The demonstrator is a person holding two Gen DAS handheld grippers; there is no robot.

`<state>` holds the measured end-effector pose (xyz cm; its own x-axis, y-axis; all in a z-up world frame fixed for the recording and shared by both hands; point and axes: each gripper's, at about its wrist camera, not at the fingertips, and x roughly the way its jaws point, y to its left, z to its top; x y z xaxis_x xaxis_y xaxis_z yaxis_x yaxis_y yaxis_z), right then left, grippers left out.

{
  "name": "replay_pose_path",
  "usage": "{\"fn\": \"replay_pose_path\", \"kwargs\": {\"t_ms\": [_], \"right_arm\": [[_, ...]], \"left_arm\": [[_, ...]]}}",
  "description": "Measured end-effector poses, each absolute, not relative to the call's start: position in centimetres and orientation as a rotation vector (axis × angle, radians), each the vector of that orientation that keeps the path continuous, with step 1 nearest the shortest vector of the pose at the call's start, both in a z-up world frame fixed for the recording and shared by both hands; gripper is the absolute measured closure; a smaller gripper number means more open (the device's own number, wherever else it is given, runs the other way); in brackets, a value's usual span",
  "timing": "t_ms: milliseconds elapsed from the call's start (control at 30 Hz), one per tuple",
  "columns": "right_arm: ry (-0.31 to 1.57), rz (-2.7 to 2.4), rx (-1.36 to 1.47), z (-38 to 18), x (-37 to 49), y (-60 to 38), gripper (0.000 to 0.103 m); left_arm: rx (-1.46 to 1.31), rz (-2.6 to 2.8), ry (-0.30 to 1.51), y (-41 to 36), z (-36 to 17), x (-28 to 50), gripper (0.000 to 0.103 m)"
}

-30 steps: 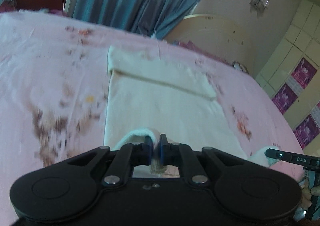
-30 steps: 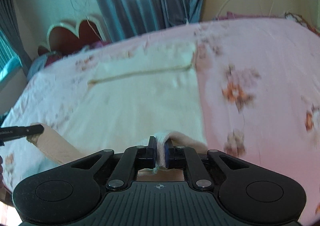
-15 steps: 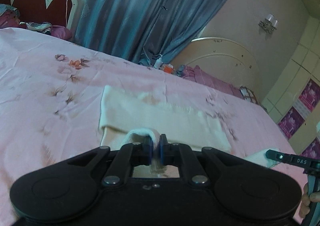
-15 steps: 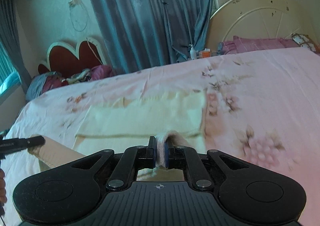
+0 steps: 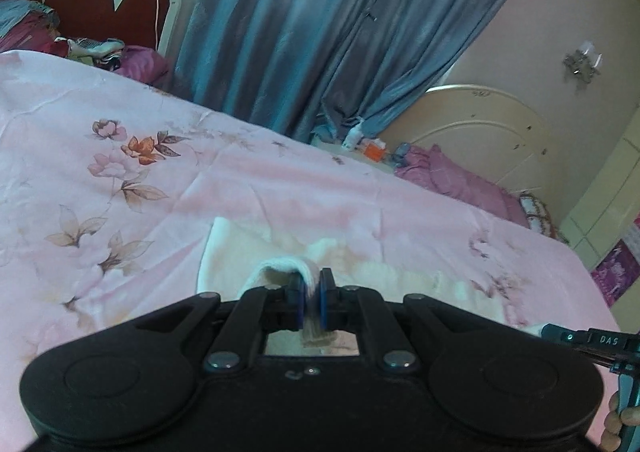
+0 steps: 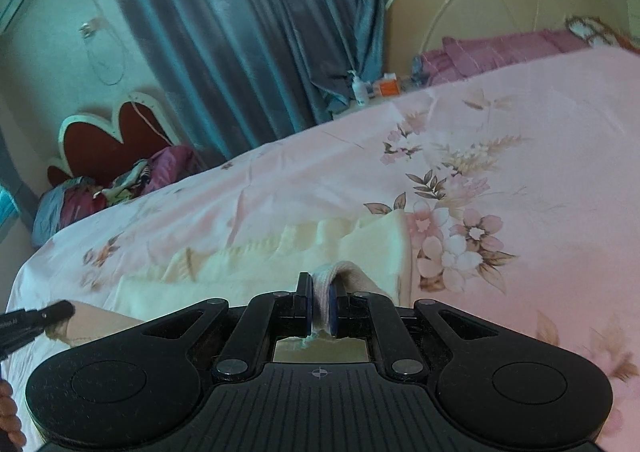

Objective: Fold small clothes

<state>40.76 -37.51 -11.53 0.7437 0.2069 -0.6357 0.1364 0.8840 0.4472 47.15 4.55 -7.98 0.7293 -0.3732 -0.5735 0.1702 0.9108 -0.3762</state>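
cream fabric is pinched in both tools: the left gripper [image 5: 310, 294] has its jaws nearly shut on a folded hem of the cream garment [image 5: 360, 272], and the right gripper [image 6: 321, 304] is likewise clamped tight on the hem at the other corner. the rest of the garment lies just ahead of and below both pairs of jaws, spread on the pink floral bedsheet [image 5: 120, 192], with its far edge only a little way beyond the fingertips. as a judgement, the fold is well under way — the near edge looks carried over onto the far part, so one lengthwise fold is nearly laid but not yet released. what seems left is setting the held edge down square on the far edge, letting go, smoothing, and probably another fold to make it small. compared with a second ago, far less of the garment shows ahead of the jaws: then a long panel stretched away from them, now only a short strip remains, and both hands have travelled forward across the bed — the grip itself has not changed.
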Motion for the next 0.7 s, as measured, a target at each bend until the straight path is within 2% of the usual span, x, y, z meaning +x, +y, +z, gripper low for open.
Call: {"fn": "replay_pose_path", "kwargs": {"t_ms": [367,567,600,633,700], "right_arm": [[0.817,0.011,0.551,-15.1,45.6,-38.7,0.095],[0.816,-0.016,0.553,-15.7,46.9,-39.3,0.094],[0.814,-0.016,0.555,-15.7,47.1,-39.4,0.088],[0.803,-0.023,0.551,-15.7,47.0,-39.6,0.081],[0.766,-0.041,0.534,-15.3,46.8,-40.0,0.037]], "left_arm": [[-0.283,-0.227,0.806,2.6,-10.7,52.4,0.093],[-0.313,-0.199,0.792,2.9,-10.8,53.9,0.065],[-0.311,-0.194,0.788,3.0,-10.6,54.0,0.058],[-0.309,-0.195,0.779,3.1,-10.3,54.0,0.055],[-0.299,-0.2,0.762,3.6,-9.8,54.0,0.052]]}}
